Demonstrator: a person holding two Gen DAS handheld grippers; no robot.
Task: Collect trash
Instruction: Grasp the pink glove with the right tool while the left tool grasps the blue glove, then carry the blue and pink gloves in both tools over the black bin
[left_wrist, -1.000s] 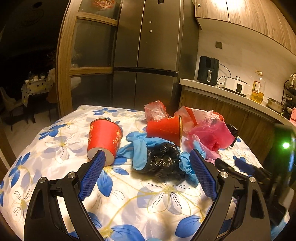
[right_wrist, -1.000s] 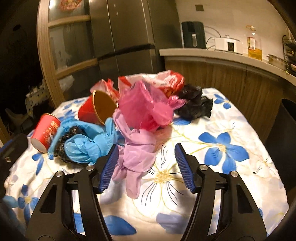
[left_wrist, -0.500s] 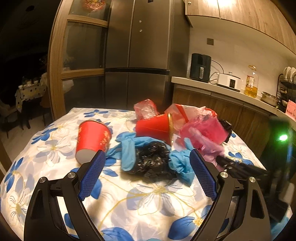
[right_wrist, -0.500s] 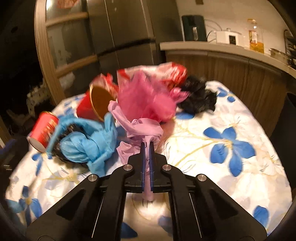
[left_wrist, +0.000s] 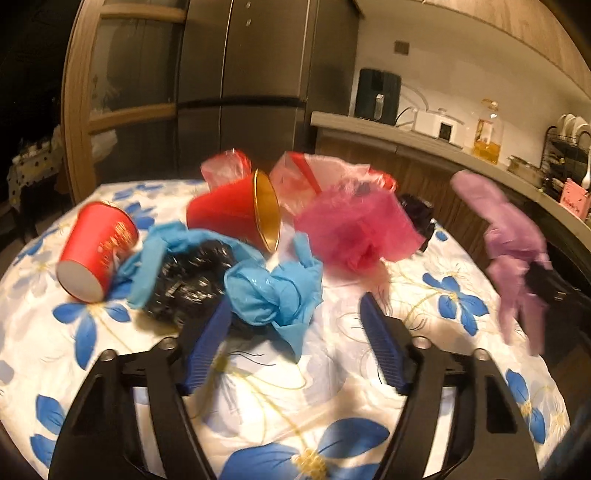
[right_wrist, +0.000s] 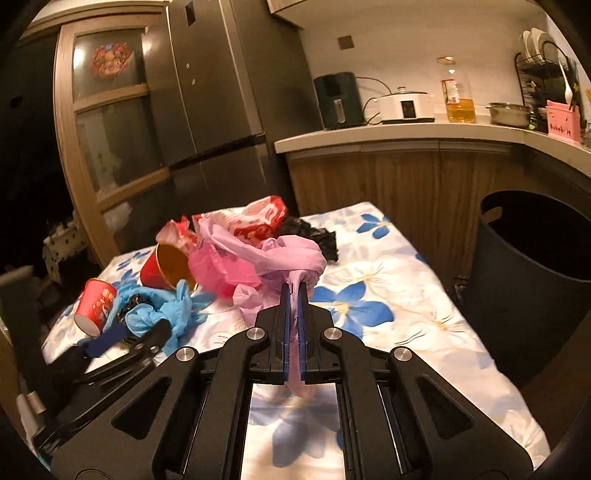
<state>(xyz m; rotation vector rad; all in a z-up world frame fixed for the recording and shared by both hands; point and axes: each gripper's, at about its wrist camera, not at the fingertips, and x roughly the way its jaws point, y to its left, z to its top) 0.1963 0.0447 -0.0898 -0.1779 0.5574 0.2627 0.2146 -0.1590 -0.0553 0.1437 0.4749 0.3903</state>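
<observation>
My right gripper (right_wrist: 293, 295) is shut on a lilac glove (right_wrist: 284, 254) and holds it lifted above the floral table (right_wrist: 399, 317); the glove also hangs at the right of the left wrist view (left_wrist: 509, 243). My left gripper (left_wrist: 295, 317) is open, its fingers either side of a crumpled blue glove (left_wrist: 273, 291) lying on the table. Around it lie a black bag (left_wrist: 184, 280), two red paper cups (left_wrist: 98, 247) (left_wrist: 236, 216), and a pink bag (left_wrist: 354, 229). A dark trash bin (right_wrist: 535, 273) stands right of the table.
More red-and-clear plastic bags (left_wrist: 317, 177) and a black bag (left_wrist: 417, 214) lie at the table's far side. A fridge (right_wrist: 218, 103) stands behind. A wooden counter (right_wrist: 406, 133) with appliances and an oil bottle runs along the right.
My right gripper closed on the lilac glove and lifted it up and to the right, off the table. My left gripper moved forward, so the blue glove now sits between its open fingers.
</observation>
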